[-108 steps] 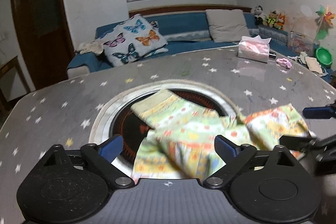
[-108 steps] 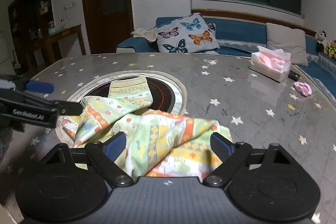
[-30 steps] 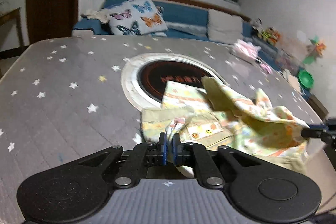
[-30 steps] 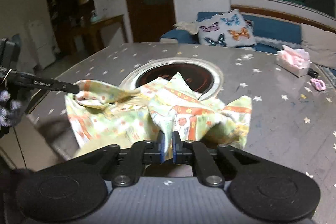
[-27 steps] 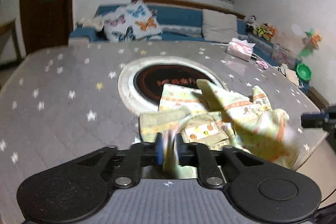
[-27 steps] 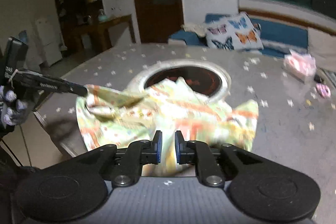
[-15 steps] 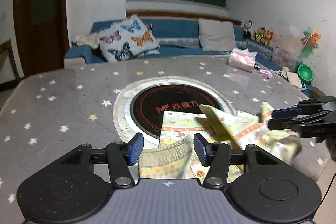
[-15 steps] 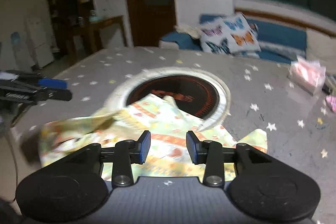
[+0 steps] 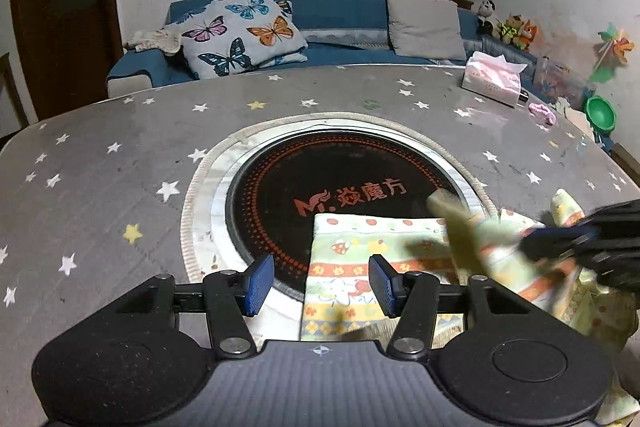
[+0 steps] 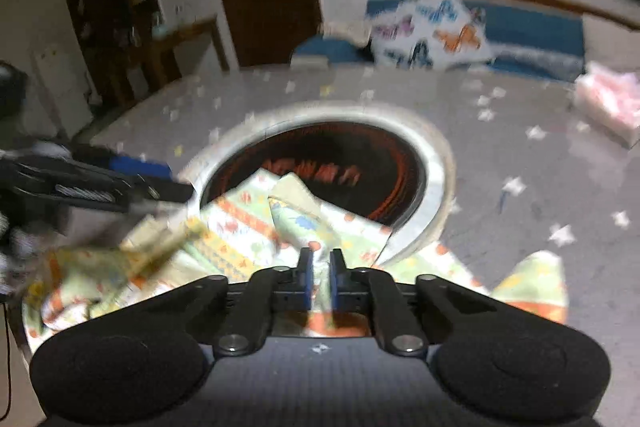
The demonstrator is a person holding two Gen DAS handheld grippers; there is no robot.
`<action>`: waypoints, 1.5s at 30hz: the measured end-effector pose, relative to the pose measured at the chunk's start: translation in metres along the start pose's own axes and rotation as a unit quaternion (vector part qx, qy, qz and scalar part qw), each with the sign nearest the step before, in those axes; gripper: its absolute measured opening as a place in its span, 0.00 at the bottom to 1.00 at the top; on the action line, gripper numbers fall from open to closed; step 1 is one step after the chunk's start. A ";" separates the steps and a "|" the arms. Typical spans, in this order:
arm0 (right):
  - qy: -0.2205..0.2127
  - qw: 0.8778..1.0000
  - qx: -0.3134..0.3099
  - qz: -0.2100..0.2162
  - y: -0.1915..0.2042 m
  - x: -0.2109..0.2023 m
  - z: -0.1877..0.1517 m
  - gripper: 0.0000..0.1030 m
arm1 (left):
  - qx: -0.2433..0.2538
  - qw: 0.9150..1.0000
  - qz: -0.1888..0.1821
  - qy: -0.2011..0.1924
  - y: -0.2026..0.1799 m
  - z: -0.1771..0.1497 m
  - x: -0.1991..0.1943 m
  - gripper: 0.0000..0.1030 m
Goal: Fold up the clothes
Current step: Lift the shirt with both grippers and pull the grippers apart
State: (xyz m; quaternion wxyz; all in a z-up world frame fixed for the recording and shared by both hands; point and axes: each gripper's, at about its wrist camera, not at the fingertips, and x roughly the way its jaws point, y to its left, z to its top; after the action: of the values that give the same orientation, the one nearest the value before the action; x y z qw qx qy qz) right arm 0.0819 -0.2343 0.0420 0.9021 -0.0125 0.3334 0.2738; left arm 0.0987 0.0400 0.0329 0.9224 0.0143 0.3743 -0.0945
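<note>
The patterned garment [image 9: 360, 267] lies crumpled on the near edge of the star-printed desk [image 9: 120, 167], partly over the round black cooktop [image 9: 320, 179] set in its middle. The right gripper [image 10: 319, 277] is pinched narrow on a fold of the cloth, reaching low and level across the desk. The left gripper [image 9: 319, 283] hovers above the garment's near corner, spread wide and holding nothing.
</note>
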 end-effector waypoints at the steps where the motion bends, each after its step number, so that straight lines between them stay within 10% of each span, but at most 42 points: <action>1: -0.014 1.000 0.000 -0.007 0.000 -0.010 0.000 0.05 | 0.003 1.000 0.001 0.000 -0.001 0.002 -0.001 0.54; 7: -0.071 0.990 0.009 -0.119 -0.021 -0.089 -0.012 0.05 | 0.014 1.000 0.001 -0.003 -0.001 0.020 -0.001 0.55; 17: -0.040 0.952 0.050 -0.300 -0.054 -0.139 -0.050 0.10 | 0.035 0.999 0.015 0.039 -0.010 0.016 0.040 0.54; 24: -0.029 0.982 0.098 -0.156 -0.071 -0.105 -0.028 0.35 | 0.051 0.997 0.012 0.056 -0.012 0.015 0.055 0.49; 34: 0.062 0.988 0.121 -0.075 -0.098 -0.032 -0.017 0.35 | 0.053 0.997 -0.003 0.063 -0.009 0.015 0.067 0.44; 39: 0.085 0.988 0.114 -0.065 -0.102 -0.018 -0.013 0.28 | 0.051 0.997 -0.018 0.063 -0.007 0.018 0.073 0.42; 45: 0.084 0.990 0.086 -0.068 -0.096 -0.018 0.000 0.05 | 0.041 0.997 -0.030 0.057 -0.003 0.021 0.073 0.08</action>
State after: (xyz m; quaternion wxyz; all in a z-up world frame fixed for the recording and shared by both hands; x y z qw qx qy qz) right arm 0.1188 -0.3247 0.0372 0.8851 0.0196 0.4284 0.1806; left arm 0.1640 0.0235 -0.0029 0.8950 0.0458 0.4222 -0.1367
